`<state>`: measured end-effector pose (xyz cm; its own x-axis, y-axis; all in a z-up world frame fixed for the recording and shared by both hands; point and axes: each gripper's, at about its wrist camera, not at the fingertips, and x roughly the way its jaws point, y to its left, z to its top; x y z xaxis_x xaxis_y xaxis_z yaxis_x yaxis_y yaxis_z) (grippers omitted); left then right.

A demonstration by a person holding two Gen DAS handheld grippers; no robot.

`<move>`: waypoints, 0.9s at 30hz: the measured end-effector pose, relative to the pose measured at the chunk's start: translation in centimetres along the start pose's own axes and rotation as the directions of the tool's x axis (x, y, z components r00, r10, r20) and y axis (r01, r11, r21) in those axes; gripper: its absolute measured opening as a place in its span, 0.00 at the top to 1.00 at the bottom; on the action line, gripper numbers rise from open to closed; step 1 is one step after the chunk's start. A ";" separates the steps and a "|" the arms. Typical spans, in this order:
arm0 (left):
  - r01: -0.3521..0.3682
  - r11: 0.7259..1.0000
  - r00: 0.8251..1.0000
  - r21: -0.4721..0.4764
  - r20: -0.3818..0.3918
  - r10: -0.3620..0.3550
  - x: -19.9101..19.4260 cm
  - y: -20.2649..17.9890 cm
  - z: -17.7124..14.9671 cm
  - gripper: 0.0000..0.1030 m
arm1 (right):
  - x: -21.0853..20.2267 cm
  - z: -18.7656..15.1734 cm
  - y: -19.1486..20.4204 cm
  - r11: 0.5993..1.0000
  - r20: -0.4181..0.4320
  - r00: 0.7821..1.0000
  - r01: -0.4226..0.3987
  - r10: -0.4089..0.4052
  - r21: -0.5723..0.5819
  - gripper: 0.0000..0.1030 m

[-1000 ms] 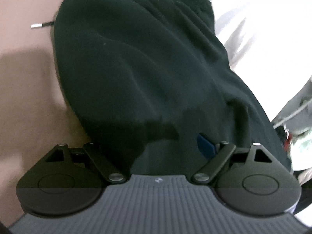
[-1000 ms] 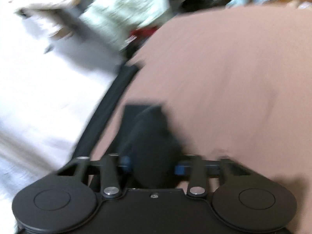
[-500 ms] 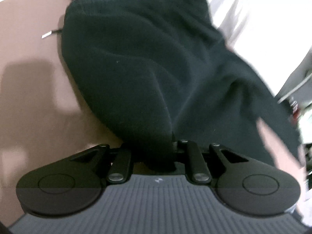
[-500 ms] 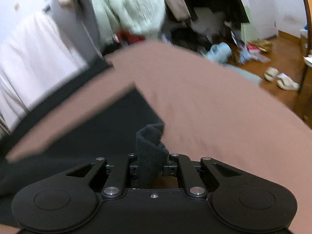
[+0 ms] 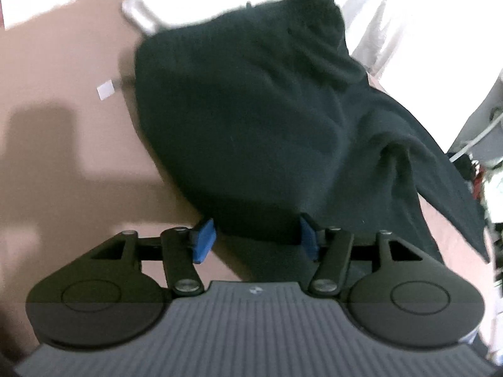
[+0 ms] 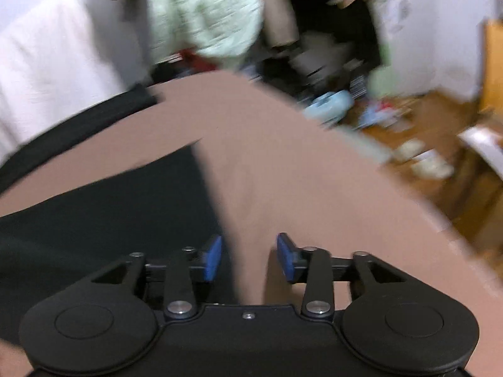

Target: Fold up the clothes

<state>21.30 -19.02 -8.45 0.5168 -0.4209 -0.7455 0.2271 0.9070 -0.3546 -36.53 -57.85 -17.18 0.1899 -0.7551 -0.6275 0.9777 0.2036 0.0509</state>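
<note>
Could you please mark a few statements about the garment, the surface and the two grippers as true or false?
1. The dark garment lies on a brown surface. True.
2. The right gripper has dark cloth clamped between its pads. False: its jaws are opening and only brown surface shows between them.
3. Dark cloth sits between the blue pads of the left gripper. True.
4. The garment is bright red. False: it is very dark, nearly black.
5. White fabric lies beyond the garment's far end. True.
</note>
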 end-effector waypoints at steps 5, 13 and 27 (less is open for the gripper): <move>-0.195 0.951 0.959 0.241 0.252 0.133 -5.4 -1.8 4.6 0.32 | -1.1 7.5 3.9 0.985 0.055 0.984 -0.169 0.170 -0.028 0.55; -0.169 0.860 0.957 0.482 0.291 0.025 -4.7 -5.1 15.1 0.14 | 0.9 19.1 21.4 0.816 -0.098 0.843 -0.537 0.529 -0.213 0.43; -0.388 0.491 0.918 0.780 0.375 0.129 15.7 -14.1 22.1 0.03 | 13.7 21.5 42.7 0.755 -0.385 0.735 -0.642 0.557 -0.132 0.38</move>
<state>44.49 -38.10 -2.68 0.8134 -0.2641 -0.5184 0.5550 0.6192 0.5555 9.73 -72.90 -6.92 0.6502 -0.2015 -0.7326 0.6050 0.7206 0.3387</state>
